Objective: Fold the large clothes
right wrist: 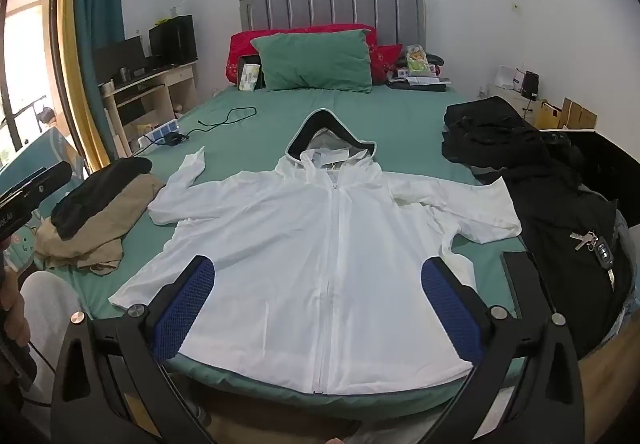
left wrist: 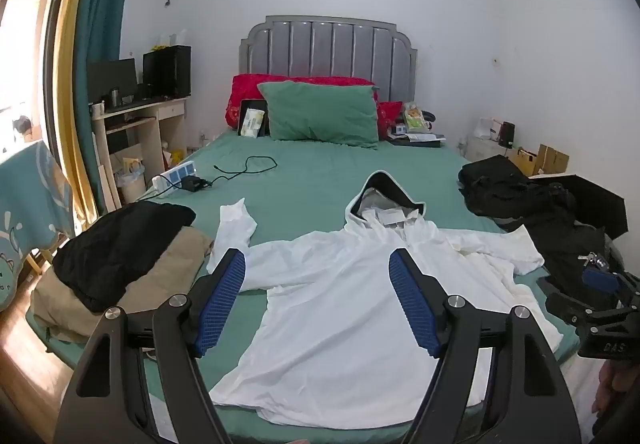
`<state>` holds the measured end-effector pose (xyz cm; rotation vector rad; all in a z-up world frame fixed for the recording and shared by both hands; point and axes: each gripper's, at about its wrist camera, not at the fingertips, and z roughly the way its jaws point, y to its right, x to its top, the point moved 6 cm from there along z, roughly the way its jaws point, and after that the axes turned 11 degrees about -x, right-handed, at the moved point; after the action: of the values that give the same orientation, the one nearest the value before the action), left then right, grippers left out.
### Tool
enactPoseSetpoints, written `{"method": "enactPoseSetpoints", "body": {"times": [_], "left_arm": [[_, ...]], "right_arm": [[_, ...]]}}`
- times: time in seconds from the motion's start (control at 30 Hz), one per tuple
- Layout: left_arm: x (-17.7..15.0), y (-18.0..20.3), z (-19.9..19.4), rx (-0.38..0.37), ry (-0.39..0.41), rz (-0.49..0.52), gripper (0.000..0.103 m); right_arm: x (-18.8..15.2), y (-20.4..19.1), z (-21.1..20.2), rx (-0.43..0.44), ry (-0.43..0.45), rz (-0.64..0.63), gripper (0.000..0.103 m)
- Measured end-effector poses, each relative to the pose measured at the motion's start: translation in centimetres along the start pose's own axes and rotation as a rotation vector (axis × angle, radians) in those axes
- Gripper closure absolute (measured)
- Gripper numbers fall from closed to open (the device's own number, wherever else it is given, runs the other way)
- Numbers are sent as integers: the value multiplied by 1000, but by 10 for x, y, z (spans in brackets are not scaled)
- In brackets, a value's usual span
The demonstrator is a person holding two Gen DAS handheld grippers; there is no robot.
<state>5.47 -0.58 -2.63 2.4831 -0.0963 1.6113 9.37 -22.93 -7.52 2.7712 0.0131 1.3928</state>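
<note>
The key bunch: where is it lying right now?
In the right wrist view, the key bunch lies at the right, on the black clothing beside the white jacket.

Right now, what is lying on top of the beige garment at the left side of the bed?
A black garment lies on the beige garment, covering its far part. Whether anything is under the pile cannot be seen; only the green sheet shows around it.

Thin, smooth white cloth jacket
</note>
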Motion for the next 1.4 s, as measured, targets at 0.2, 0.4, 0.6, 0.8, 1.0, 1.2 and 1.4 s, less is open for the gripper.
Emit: {"method": "enactPoseSetpoints", "body": {"times": [0.2,0.4,0.6,0.8,1.0,1.2,1.4], "left_arm": [[-1,1,0,0,-1,2,25],[-2,2,0,3,-2,3,25],[-2,2,0,1,-4,3,25],[-3,2,-1,2,-5,1,25],[-3,1,-1,1,-6,0,25],[-3,2,0,2,-6,0,25],[-2,1,0,1,-8,-2,25]], "right_arm": [[-1,4,1,-2,2,6,1],[0,6,0,-3,2,5,1],[0,6,-1,-1,1,6,1],[0,6,-1,-1,3,6,1],[0,6,-1,-2,0,5,1],[0,6,-1,-1,2,6,1],[1,6,-1,-1,1,6,1]]}}
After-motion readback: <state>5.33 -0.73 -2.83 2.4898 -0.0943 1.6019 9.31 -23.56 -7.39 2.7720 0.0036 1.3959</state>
